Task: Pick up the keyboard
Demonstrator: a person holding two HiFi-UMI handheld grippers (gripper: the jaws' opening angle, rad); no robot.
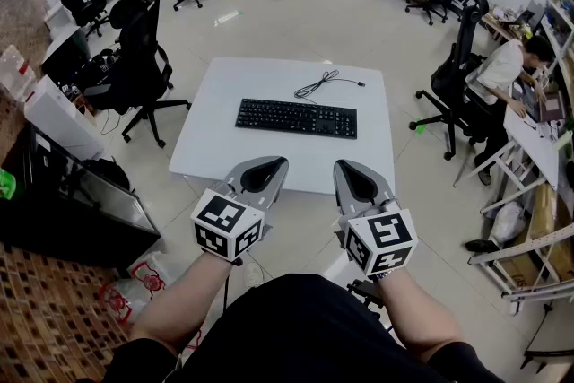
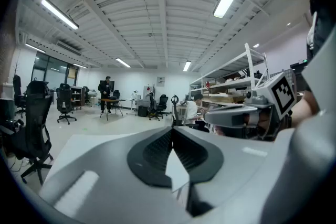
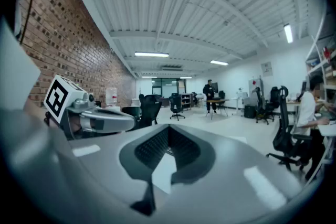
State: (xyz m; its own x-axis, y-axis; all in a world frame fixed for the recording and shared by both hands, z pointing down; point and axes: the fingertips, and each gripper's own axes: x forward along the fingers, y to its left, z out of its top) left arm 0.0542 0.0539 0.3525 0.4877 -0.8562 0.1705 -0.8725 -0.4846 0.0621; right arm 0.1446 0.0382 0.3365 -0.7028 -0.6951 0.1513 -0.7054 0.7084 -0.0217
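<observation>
Left hand-held gripper (image 1: 272,164), jaws pressed together, nothing between them, held by the near edge of the white surface (image 1: 224,148); right hand-held gripper (image 1: 345,166), likewise closed and empty, beside it; black keyboard (image 1: 296,117), lying flat mid-surface, well apart from both; its black cable (image 1: 325,83), looped behind, toward the far edge
</observation>
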